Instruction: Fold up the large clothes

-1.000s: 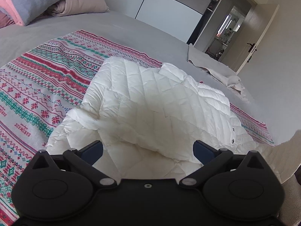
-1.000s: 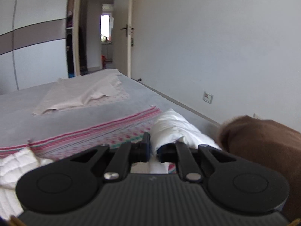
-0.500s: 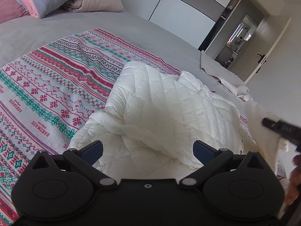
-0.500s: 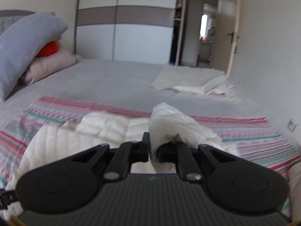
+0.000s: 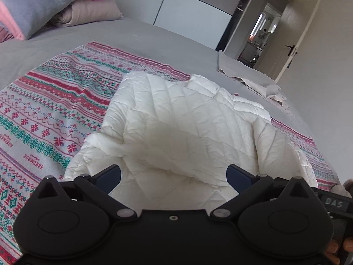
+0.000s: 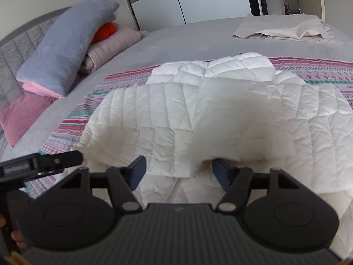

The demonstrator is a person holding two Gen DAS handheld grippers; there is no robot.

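A white quilted puffer jacket (image 5: 187, 128) lies on a patterned red and green blanket (image 5: 55, 101) on the bed, with both side parts folded over its middle. It also shows in the right wrist view (image 6: 220, 114). My left gripper (image 5: 174, 174) is open and empty, just above the jacket's near edge. My right gripper (image 6: 178, 170) is open and empty over the jacket's near edge, where a folded flap ends between the fingers. The left gripper's side (image 6: 39, 163) shows at the left of the right wrist view.
The grey bedsheet (image 5: 136, 37) extends beyond the blanket. Pillows and folded bedding (image 6: 66, 46) are stacked at the headboard. A beige cloth (image 6: 284, 28) lies crumpled at the far side. White wardrobe doors and an open doorway stand beyond the bed.
My right gripper carried a fold of the jacket across from the bed's right edge, laid it over the middle and opened. My left gripper stayed open and shifted a little.
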